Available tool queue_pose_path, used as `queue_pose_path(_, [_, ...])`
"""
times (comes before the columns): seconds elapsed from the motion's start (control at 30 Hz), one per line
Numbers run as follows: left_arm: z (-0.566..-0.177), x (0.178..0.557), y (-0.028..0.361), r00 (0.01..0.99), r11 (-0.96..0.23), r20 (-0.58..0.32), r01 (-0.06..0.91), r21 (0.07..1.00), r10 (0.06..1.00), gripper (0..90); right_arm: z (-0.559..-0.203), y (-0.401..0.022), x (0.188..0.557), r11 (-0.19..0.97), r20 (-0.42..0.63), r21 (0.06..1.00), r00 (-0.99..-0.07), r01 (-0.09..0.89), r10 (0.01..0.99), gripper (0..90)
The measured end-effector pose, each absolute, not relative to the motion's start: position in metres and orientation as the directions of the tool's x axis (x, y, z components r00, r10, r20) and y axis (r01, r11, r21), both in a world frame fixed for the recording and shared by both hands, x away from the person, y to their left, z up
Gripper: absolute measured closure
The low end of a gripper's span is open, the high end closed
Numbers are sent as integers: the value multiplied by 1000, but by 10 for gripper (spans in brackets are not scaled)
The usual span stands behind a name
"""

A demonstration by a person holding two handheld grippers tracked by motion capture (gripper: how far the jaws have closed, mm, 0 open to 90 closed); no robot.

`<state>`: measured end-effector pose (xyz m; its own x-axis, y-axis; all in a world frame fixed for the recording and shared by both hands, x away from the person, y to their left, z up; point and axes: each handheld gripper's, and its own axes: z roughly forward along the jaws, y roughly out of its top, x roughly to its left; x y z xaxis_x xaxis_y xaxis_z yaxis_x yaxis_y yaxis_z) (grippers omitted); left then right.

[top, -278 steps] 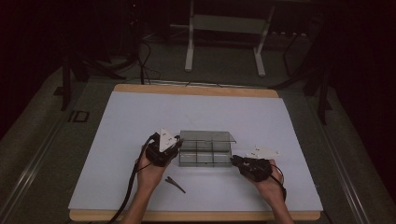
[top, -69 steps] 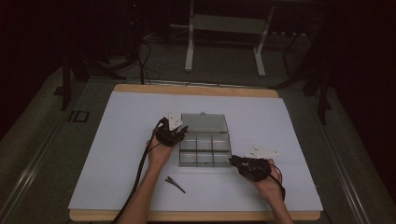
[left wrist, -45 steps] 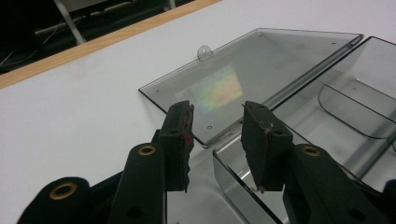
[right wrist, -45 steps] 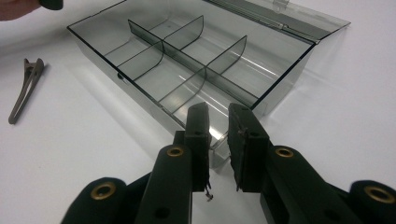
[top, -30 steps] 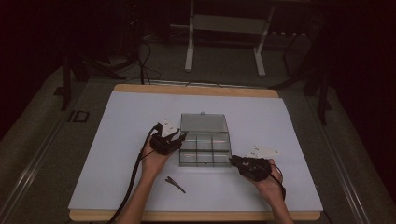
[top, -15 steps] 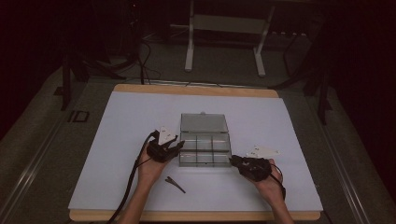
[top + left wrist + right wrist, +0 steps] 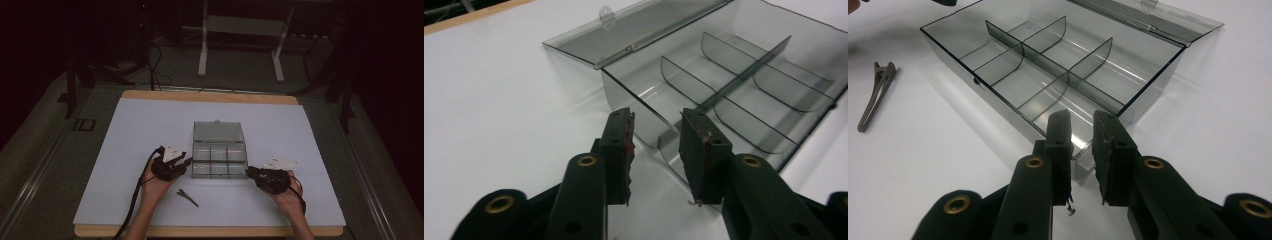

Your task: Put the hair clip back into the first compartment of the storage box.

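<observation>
Clear compartment box [image 7: 219, 161] at counter [image 7: 130, 130] middle, lid [image 7: 218, 131] laid open flat on far side, dividers bare. Left tongs [image 7: 186, 164] at box's near left corner, jaws apart and just been closing; left gripper view has box wall [image 7: 624, 97] between pads, no contact seen. Right tongs [image 7: 250, 172] at near right corner, jaws straddling corner wall [image 7: 1080, 152]; pressing or not, cannot tell. Hair clip [image 7: 187, 197] on counter, near side, beside left hand [image 7: 156, 189].

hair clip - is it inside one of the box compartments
No, the hair clip lies on the white table surface in front of the clear box, outside its compartments.
</observation>
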<state>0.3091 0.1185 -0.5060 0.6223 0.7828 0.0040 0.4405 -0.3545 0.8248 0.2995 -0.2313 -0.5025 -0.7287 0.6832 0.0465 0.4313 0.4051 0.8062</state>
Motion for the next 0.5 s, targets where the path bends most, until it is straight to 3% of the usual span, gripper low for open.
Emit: queue_pose_path(0.5, [-509, 289, 123, 643, -353, -29, 457, 817, 765, 759, -502, -231, 299, 410, 43, 804, -731, 430, 681, 777])
